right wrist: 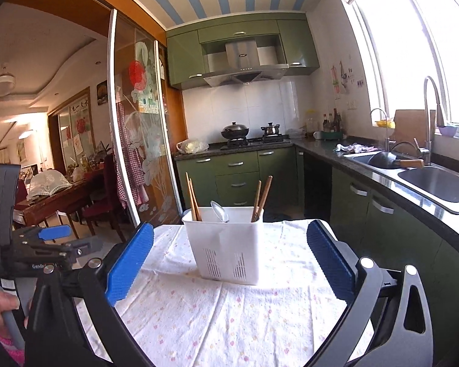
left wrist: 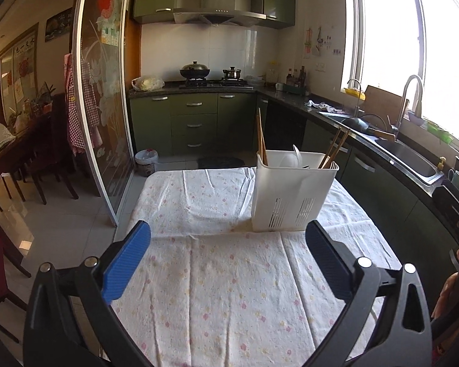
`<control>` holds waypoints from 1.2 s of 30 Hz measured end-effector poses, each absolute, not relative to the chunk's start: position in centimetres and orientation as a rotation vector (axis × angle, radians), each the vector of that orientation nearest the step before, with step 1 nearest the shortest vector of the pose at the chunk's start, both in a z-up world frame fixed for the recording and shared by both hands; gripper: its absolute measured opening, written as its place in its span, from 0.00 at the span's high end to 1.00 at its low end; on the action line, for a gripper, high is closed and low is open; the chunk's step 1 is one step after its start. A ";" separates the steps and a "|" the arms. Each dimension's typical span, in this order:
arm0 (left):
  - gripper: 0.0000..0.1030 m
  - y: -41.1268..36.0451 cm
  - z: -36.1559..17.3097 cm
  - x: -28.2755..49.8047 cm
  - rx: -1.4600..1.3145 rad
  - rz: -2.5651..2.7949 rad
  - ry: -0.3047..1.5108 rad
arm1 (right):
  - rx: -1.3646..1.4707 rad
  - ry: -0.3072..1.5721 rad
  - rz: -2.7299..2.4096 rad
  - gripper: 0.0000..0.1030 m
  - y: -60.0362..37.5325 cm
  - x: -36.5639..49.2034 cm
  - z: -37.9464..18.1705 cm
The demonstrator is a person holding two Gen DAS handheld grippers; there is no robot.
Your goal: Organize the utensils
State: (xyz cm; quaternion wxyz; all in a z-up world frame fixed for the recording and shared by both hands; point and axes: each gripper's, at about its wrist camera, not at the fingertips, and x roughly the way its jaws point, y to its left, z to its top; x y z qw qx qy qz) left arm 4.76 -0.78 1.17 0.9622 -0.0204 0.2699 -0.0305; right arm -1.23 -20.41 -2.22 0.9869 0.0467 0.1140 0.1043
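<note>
A white slotted utensil holder (left wrist: pixel 293 192) (right wrist: pixel 226 244) stands upright on a table under a flowered cloth (left wrist: pixel 229 290) (right wrist: pixel 229 315). Wooden chopsticks (left wrist: pixel 261 140) (right wrist: pixel 192 198) lean in its left end and another pair (left wrist: pixel 333 150) (right wrist: pixel 261 197) in its right end. A white spoon (left wrist: pixel 290 159) shows in the left wrist view and a metal spoon (right wrist: pixel 220 211) in the right wrist view. My left gripper (left wrist: pixel 228 260) is open and empty, short of the holder. My right gripper (right wrist: pixel 229 260) is open too, nothing held, with the holder beyond its blue pads (right wrist: pixel 128 263).
The other gripper's black frame (right wrist: pixel 30 244) and a hand (right wrist: pixel 0 309) sit at the left of the right wrist view. A counter with sink (right wrist: pixel 437 183) and tap runs along the right. Stove with pots (left wrist: pixel 211 75) at the back. Glass sliding door (left wrist: pixel 104 98) and dining chairs left.
</note>
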 end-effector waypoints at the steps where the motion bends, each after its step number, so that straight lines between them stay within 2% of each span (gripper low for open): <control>1: 0.06 -0.6 0.7 4.3 -0.050 -0.050 0.544 | 0.088 0.229 0.198 0.04 -20.5 -2.2 -2.8; 11: 0.06 2.0 -2.9 0.7 -0.060 0.054 0.559 | 0.073 0.199 0.097 0.04 -22.2 -7.5 -5.8; 36: 0.06 0.4 -2.0 -0.6 -0.023 -0.032 0.551 | 0.094 0.211 0.044 0.04 -22.4 -6.6 -4.7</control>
